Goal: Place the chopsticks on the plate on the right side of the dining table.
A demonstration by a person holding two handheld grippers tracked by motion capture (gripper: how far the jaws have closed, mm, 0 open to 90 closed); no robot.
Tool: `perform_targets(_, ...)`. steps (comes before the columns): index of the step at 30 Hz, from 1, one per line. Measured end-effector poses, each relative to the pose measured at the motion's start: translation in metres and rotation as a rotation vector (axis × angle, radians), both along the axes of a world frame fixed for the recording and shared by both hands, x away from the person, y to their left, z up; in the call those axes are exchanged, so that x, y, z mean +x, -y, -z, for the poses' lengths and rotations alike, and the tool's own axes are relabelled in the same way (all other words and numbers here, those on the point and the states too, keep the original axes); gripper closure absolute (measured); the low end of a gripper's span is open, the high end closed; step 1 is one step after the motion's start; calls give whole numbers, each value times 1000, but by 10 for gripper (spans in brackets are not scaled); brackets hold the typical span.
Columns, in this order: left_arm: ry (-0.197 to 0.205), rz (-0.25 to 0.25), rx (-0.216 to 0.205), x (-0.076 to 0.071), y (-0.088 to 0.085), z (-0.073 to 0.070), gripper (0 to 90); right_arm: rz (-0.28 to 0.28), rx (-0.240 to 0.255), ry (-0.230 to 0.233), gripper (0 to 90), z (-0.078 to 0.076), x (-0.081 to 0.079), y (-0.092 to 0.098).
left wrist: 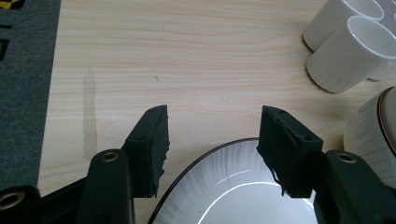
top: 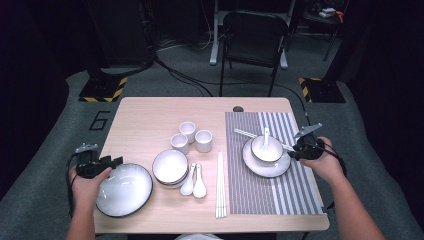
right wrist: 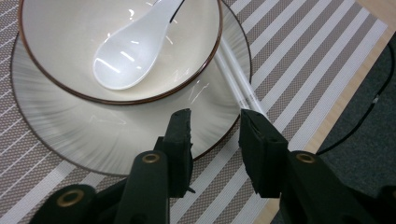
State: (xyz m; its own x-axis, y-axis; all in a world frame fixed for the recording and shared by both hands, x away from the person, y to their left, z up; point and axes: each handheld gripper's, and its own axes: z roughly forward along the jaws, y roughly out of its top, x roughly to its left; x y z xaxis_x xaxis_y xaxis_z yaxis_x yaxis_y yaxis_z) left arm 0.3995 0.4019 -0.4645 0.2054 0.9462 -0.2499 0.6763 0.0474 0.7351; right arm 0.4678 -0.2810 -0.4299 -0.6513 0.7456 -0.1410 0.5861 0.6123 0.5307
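Two claws work at opposite ends of the surface [top: 150, 112] in the high view. The left claw [top: 114, 161] sits at the near-left rim of a large plate [top: 123, 189], which lies just ahead of it and toward the person. Further to its right stand a stack of bowls [top: 170, 167], two spoons [top: 194, 181], three cups [top: 192, 136] and a pair of chopsticks [top: 220, 185]. The right claw [top: 295, 150] hovers at the right edge of a striped placemat [top: 272, 200], its tips just beside a small plate [top: 266, 162] carrying a bowl [top: 266, 148] with a spoon in it. A second pair of chopsticks [top: 250, 134] lies across that plate, its near end reaching toward the claw.

Seen from the left gripper view, the left claw [left wrist: 212, 140] stands wide open with nothing between its jaws; the large plate's rim [left wrist: 210, 151] curves just below and between them, not touched by either pad. Two cups [left wrist: 350, 53] stand well ahead to its right.

From the right gripper view, the right claw [right wrist: 215, 135] is partly open and grips nothing. The small plate's rim [right wrist: 140, 135] lies just ahead of its left jaw, the bowl [right wrist: 56, 42] and white spoon [right wrist: 126, 51] beyond. The chopsticks [right wrist: 238, 84] run from under the bowl toward the gap between the jaws, their end just ahead of the right jaw; I cannot tell whether it touches.
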Motion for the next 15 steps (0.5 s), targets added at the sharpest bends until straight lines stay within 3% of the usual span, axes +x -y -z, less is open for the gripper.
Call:
perform_targets(9, -4, 8, -8, 3, 2, -1, 432, 74, 11, -3, 689, -7, -21, -2)
perform_targets(15, 1, 12, -1, 4, 2, -2, 431, 123, 14, 36, 693, -7, -33, -3)
